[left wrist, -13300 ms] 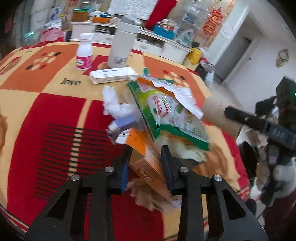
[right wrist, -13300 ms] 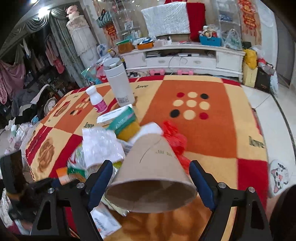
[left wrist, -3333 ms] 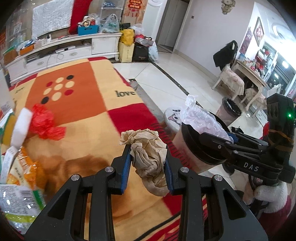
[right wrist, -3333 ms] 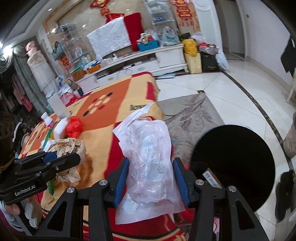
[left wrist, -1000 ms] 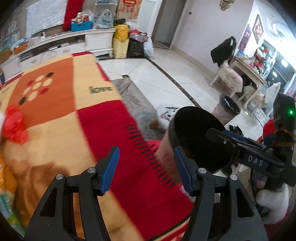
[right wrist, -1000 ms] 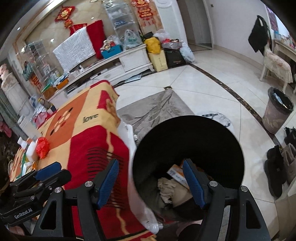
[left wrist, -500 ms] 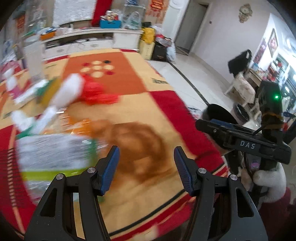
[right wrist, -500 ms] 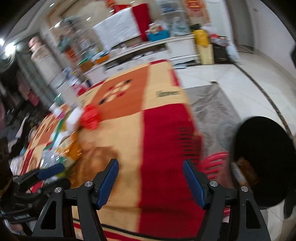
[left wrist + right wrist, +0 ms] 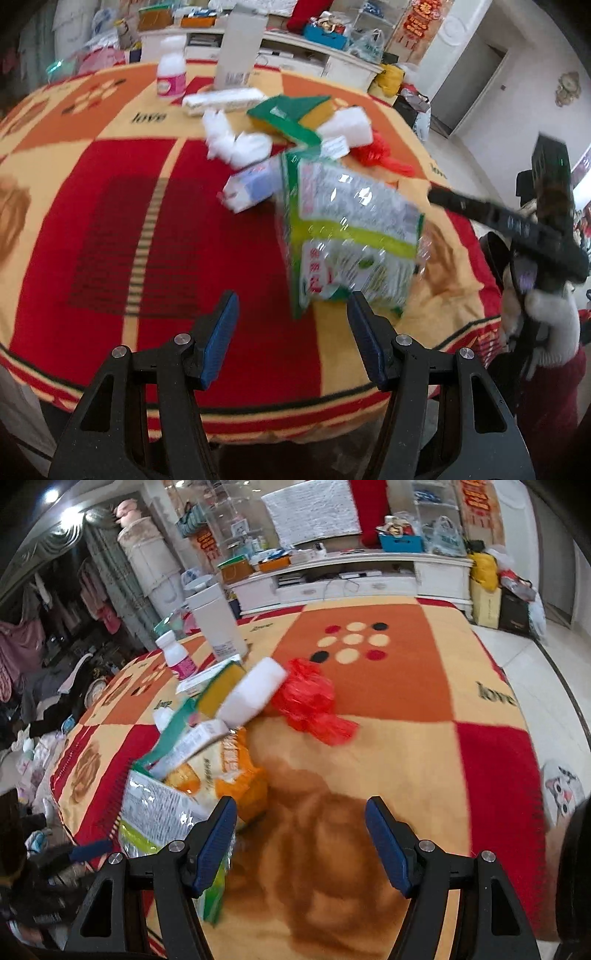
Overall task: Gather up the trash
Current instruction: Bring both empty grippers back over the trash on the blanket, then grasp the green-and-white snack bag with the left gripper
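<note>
On the red-and-orange tablecloth (image 9: 110,229) both the left gripper (image 9: 291,332) and right gripper (image 9: 299,834) hang apart and empty (nothing held), so a hasty grab could knock the green packet (image 9: 351,236) off the edge.

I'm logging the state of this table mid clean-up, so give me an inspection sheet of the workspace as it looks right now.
Surface: table under a red, orange and yellow blanket, "love" woven in.
Job's things: green snack bag, crumpled white tissue, red plastic wad, green-and-yellow packet, small flat box, orange wrapper, all heaped together.
Clutter: pink-labelled white bottle, tall white flask, long white box.
Grippers: left gripper and right gripper both open, nothing between the fingers.
Cables: nothing seen.
Surroundings: white cabinet with boxes and bags, tiled floor, clothes at the room's edge.
</note>
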